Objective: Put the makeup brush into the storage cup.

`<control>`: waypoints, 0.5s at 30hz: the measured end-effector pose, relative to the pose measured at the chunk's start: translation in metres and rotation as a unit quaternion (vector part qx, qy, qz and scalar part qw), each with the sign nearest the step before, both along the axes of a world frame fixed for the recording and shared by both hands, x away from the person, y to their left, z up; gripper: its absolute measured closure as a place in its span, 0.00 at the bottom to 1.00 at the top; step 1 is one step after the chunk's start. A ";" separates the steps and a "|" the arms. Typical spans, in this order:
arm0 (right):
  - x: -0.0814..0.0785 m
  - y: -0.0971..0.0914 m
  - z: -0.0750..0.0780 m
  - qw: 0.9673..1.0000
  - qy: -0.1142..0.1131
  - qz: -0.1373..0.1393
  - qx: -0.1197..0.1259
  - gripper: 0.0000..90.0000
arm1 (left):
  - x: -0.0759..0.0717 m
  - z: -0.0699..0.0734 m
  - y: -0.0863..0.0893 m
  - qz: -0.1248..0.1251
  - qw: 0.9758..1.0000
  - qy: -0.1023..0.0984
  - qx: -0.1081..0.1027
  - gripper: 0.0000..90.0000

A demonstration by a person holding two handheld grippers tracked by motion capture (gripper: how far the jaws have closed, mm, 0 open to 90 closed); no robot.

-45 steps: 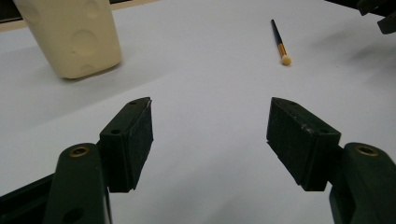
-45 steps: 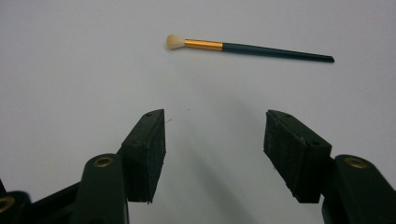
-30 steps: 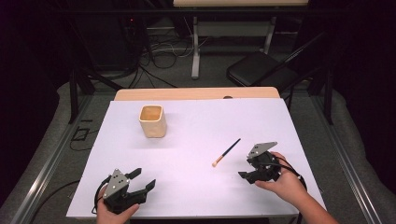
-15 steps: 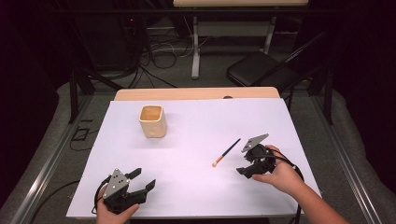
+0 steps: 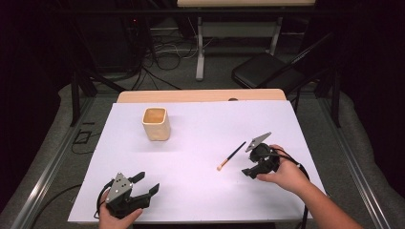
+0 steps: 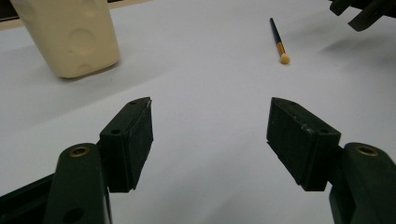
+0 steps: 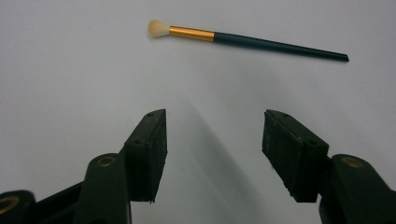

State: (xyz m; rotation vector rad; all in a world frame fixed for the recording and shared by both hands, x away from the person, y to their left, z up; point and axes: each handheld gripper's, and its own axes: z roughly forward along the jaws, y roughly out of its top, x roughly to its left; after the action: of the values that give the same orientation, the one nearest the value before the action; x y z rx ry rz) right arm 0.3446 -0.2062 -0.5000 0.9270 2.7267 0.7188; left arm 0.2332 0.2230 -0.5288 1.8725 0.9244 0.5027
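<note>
A slim makeup brush point(image 5: 231, 155) with a dark handle, gold ferrule and pale tip lies on the white table point(image 5: 200, 143), right of centre. My right gripper point(image 5: 249, 164) hovers just right of it, jaws open and empty. In the right gripper view the brush point(image 7: 247, 39) lies crosswise a short way beyond the open right gripper point(image 7: 215, 116). A cream cup point(image 5: 156, 123) stands upright at the back left. My left gripper point(image 5: 147, 183) rests near the front edge, open and empty. The left gripper view has my left gripper point(image 6: 210, 107) facing the cup point(image 6: 70, 37) and the brush point(image 6: 279, 39).
The table's wooden back edge point(image 5: 200, 95) shows beyond the white sheet. Behind the table are a black chair point(image 5: 267, 71), a desk leg and floor cables. The other gripper point(image 6: 364, 11) sits at the top right of the left gripper view.
My right hand has shifted its gripper a little up the table and left, closer to the brush. The left gripper, the cup and the brush have not moved.
</note>
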 end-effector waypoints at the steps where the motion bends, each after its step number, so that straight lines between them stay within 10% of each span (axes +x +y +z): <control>1: 0.002 0.001 -0.001 1.000 0.000 -0.002 0.001 0.46 | 0.000 0.000 0.000 0.000 1.000 0.000 0.000 0.35; 15: 0.019 0.007 -0.001 0.996 0.042 0.028 -0.067 0.50 | 0.000 0.000 0.000 -0.001 1.000 0.002 -0.001 0.35</control>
State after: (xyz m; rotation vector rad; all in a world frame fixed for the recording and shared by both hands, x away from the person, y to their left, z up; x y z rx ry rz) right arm 0.3634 -0.1994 -0.5007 0.8723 2.8438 0.5099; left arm 0.2334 0.2229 -0.5291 1.8733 0.9254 0.4981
